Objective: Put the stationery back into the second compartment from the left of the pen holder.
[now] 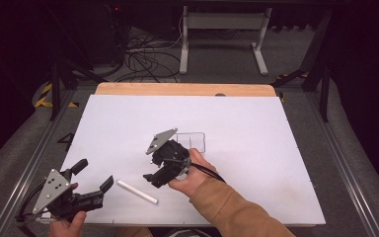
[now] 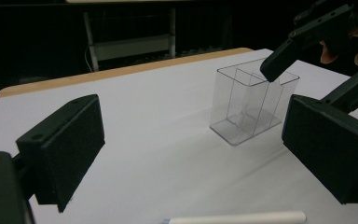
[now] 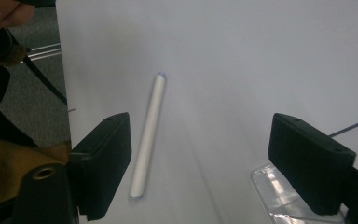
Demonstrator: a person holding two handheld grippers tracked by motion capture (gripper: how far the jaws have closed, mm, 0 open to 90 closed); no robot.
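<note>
barely started imo: the white stick point(image 1: 136, 191) lies flat on the tabletop point(image 1: 256, 123) between the two grippers, untouched. right gripper point(image 1: 154, 178) hangs by it, fingers apart and empty, left gripper point(image 1: 94, 178) wide. clear box point(image 1: 192, 141) sits empty behind, so pickup and drop-in are left

One white stick point(image 1: 136, 191), one clear divided box point(image 1: 193, 140), two tongs, one table point(image 1: 256, 148)

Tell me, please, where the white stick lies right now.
In the high view the white stick lies flat near the table's front edge, between the left claw and the right claw.
</note>
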